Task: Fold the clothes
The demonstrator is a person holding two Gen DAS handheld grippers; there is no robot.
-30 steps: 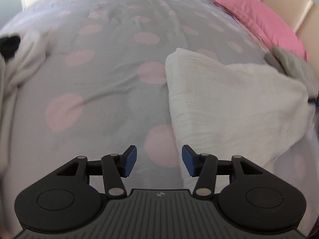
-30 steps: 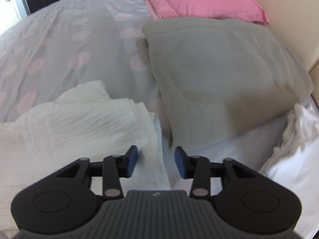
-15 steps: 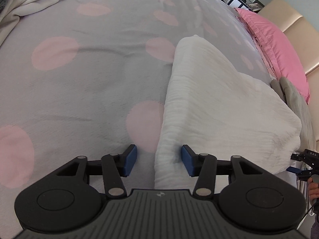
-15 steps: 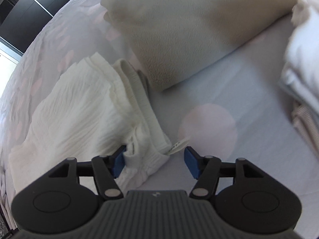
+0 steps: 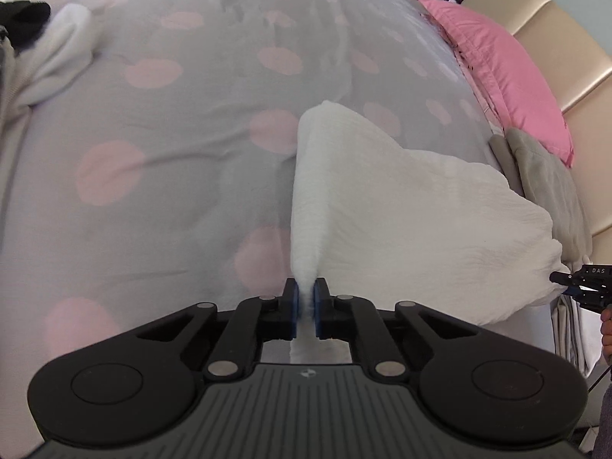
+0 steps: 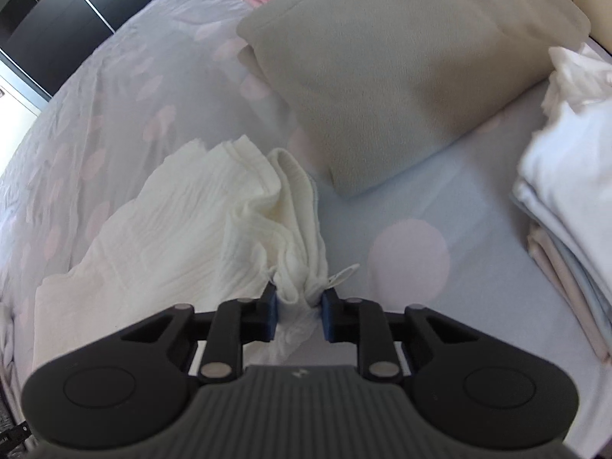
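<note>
A white crinkled garment [image 5: 413, 206] lies on the grey bedsheet with pink dots [image 5: 160, 160]. My left gripper [image 5: 305, 302] is closing and pinches the garment's near left edge, which rises in a taut ridge from the pads. In the right wrist view the same white garment [image 6: 164, 222] bunches at its ribbed end. My right gripper [image 6: 298, 308] is closing on that bunched end, and the blue pads press its sides. A small label [image 6: 342, 275] sticks out beside the right pad. The right gripper [image 5: 581, 287] also shows at the far right of the left wrist view.
A folded grey fleece [image 6: 401, 69] lies just beyond the garment, with a pink pillow [image 5: 508, 72] and beige headboard [image 5: 554, 38] behind. A stack of folded pale clothes [image 6: 566, 191] sits at the right. White and black clothes [image 5: 49, 53] lie at the far left.
Both grippers went from open to closed on the white garment. The left one has lifted its edge off the sheet into a ridge; the right one has gathered the ribbed end.
</note>
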